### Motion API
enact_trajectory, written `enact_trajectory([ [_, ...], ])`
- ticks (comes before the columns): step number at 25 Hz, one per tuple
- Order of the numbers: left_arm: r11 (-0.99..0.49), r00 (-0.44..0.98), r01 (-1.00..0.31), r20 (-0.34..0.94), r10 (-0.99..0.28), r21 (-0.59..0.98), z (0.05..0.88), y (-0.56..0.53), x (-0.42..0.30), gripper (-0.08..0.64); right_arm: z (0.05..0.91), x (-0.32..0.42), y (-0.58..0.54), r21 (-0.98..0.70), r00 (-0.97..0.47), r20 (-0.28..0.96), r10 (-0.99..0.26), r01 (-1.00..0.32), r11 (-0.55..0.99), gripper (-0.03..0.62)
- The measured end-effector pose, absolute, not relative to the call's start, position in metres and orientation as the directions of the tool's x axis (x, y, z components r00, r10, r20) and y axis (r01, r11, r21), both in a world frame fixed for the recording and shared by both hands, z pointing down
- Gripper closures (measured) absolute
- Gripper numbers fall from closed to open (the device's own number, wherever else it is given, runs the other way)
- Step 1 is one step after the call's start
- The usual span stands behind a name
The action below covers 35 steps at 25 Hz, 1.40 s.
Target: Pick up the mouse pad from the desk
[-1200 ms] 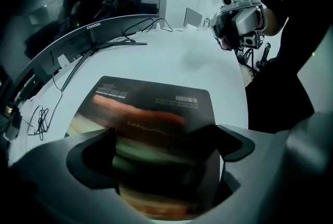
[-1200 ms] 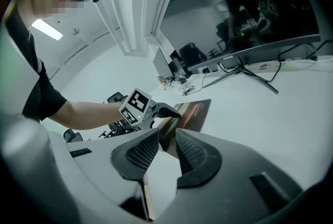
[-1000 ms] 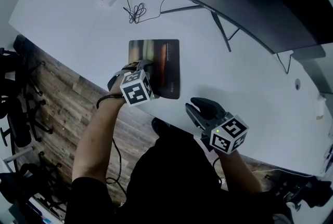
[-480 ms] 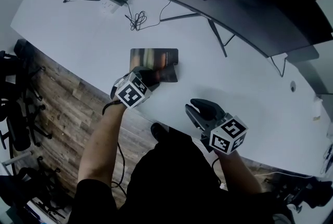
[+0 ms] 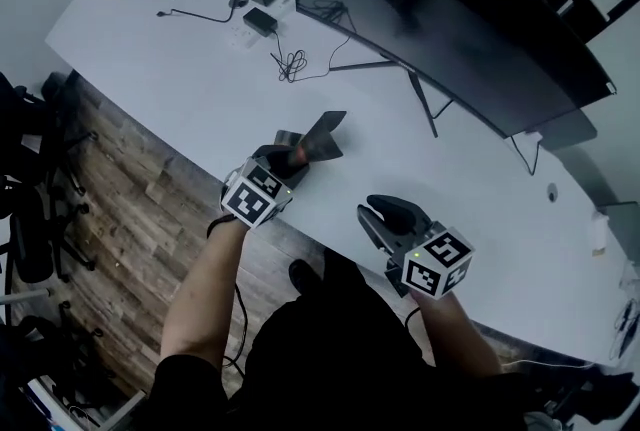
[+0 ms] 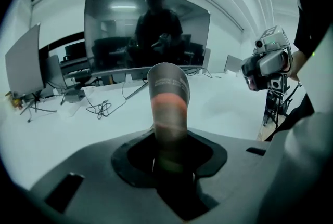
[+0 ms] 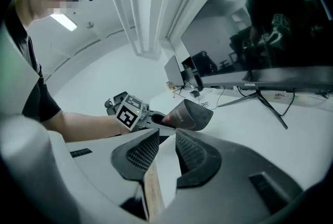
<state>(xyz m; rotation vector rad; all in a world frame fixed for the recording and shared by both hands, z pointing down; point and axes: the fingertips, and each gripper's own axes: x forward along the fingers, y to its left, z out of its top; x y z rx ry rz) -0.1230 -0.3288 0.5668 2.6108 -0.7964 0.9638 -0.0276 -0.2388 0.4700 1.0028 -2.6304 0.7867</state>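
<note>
Desk [image 5: 180, 69]: white and curved, it is spreading out under both my grippers, with a wide dark monitor [image 5: 450, 29] standing along its far side.
Mouse pad [image 5: 318, 137]: it is hanging clear of the Desk, curling along its length. Its long axis is running straight out from my left jaws, and its free end is pointing up toward the monitor.
Left gripper [image 5: 290, 157]: I am closing its jaws on the near end of the Mouse pad, pinching it between them.
Right gripper [image 5: 385, 212]: I am holding it above the Desk's front edge, apart from the Mouse pad, jaws parted around nothing.
</note>
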Motion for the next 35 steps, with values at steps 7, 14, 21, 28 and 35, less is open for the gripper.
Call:
enact_trajectory([
  [7,-0.763,0.646,-0.645,0.559,-0.52,0.036,0.51,-0.302,-0.154,0.446,0.43,-0.042,-0.223,-0.328,-0.734,0.359,-0.576,-0.677,0.659,0.494],
  [14,-0.714,0.633,-0.7,0.488,-0.601,0.03,0.472,-0.264,-0.188,0.46,0.398,-0.055,-0.203,-0.262,-0.715,0.338,-0.613,-0.696,0.668,0.521],
  [21,-0.683,0.631,-0.729,0.436,-0.642,0.049,0.45,-0.233,-0.207,0.463,0.379,-0.062,-0.186,-0.209,-0.706,0.321,-0.631,-0.703,0.68,0.54],
  [28,-0.646,0.605,-0.762,0.401,-0.688,0.042,0.427,-0.21,-0.218,0.463,0.364,-0.061,-0.182,-0.199,-0.72,0.296,-0.627,-0.689,0.697,0.552],
  [35,-0.589,0.565,-0.806,0.368,-0.738,0.058,0.409,-0.2,-0.22,0.463,0.351,-0.039,-0.19,-0.167,-0.729,0.259,-0.633,-0.68,0.714,0.569],
])
